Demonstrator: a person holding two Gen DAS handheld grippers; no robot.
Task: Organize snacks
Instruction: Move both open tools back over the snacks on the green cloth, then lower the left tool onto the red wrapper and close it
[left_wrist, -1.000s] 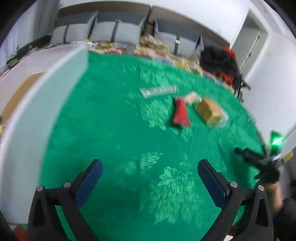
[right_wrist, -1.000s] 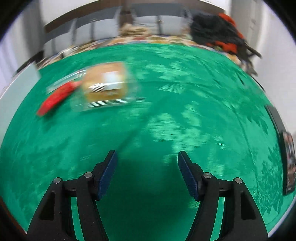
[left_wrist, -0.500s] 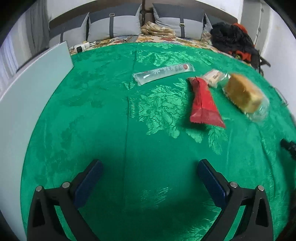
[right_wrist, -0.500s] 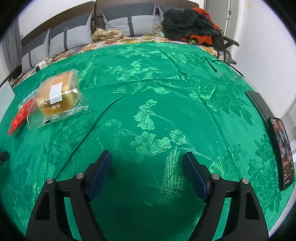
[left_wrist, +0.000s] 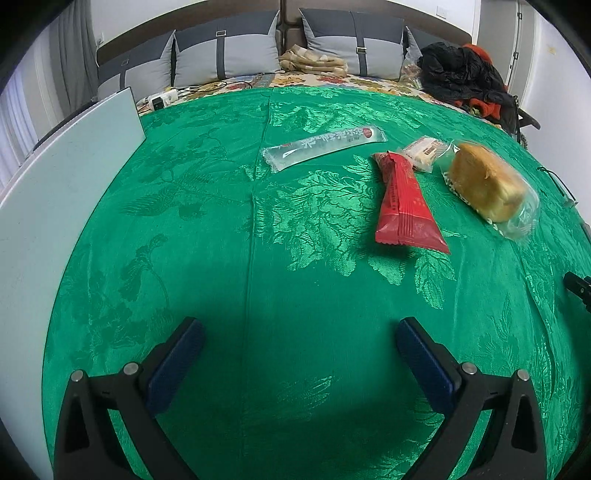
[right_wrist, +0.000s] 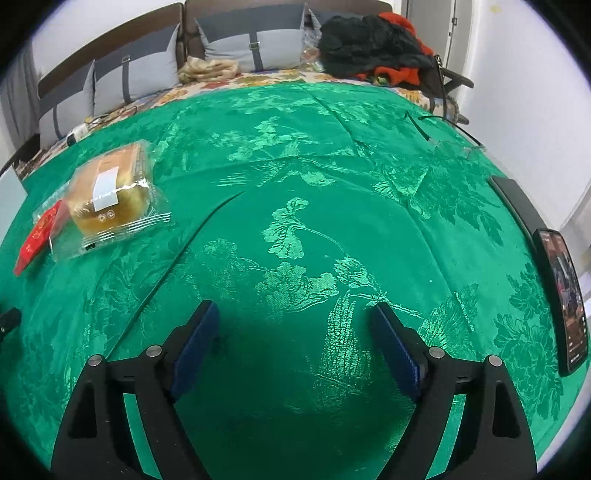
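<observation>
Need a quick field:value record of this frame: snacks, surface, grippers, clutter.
surface: green floral tablecloth
snacks: clear long sachet; red wrapper; small white-wrapped snack; bagged bread bun
layout: the red wrapper, small snack and bun clustered, sachet apart to their left
left gripper: open, nothing between the jaws
right gripper: jaws opening, nothing between them
phone: at the cloth's right edge, screen lit
white board: along the cloth's left side
</observation>
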